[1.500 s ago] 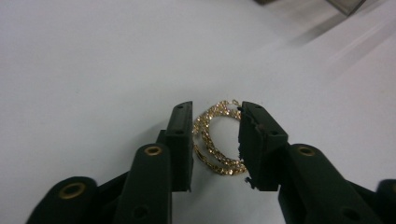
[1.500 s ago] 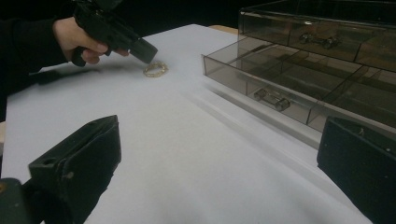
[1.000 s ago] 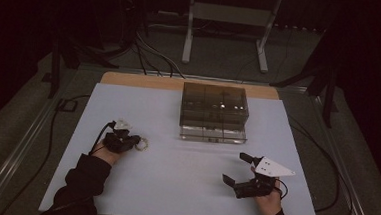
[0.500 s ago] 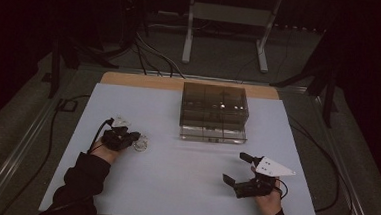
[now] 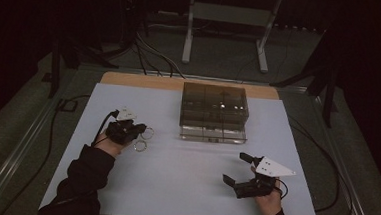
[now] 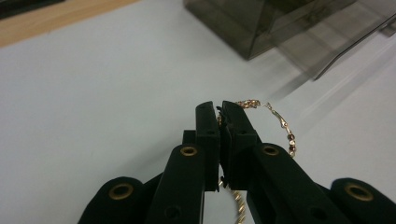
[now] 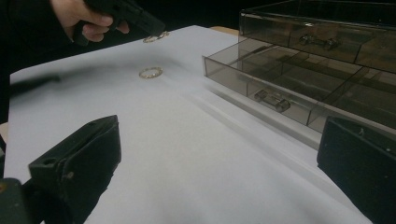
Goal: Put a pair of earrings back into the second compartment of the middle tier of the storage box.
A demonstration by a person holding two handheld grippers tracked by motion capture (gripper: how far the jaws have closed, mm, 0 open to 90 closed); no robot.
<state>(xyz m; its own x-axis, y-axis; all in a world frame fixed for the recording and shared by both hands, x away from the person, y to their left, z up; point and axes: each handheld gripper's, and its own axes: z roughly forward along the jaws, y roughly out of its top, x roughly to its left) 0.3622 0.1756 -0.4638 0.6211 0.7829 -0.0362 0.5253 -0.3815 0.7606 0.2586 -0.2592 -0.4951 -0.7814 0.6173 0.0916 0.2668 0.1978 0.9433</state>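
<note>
My left gripper [image 5: 140, 130] is at the left of the white table, shut on a thin gold bracelet [image 5: 148, 133]. In the left gripper view the black jaws [image 6: 220, 114] pinch the chain, and the gold bracelet [image 6: 278, 119] loops out to the right of them. A second gold bracelet [image 5: 139, 145] lies flat on the table just in front of it, also seen as a ring [image 7: 151, 72] in the right gripper view. My right gripper [image 5: 235, 167] rests at the front right, open and holding nothing, its jaws [image 7: 215, 154] spread wide.
A smoky clear drawer box [image 5: 213, 106] stands at the middle back, its bottom drawer [image 5: 212, 134] pulled out toward me, with divided compartments [image 7: 280, 77]. The white table mat [image 5: 183, 187] stretches between the grippers. Cables run along the table's left and right edges.
My left gripper has shifted slightly away from me with one bracelet in its jaws, so the two bracelets now sit apart. The right gripper has stayed still.
</note>
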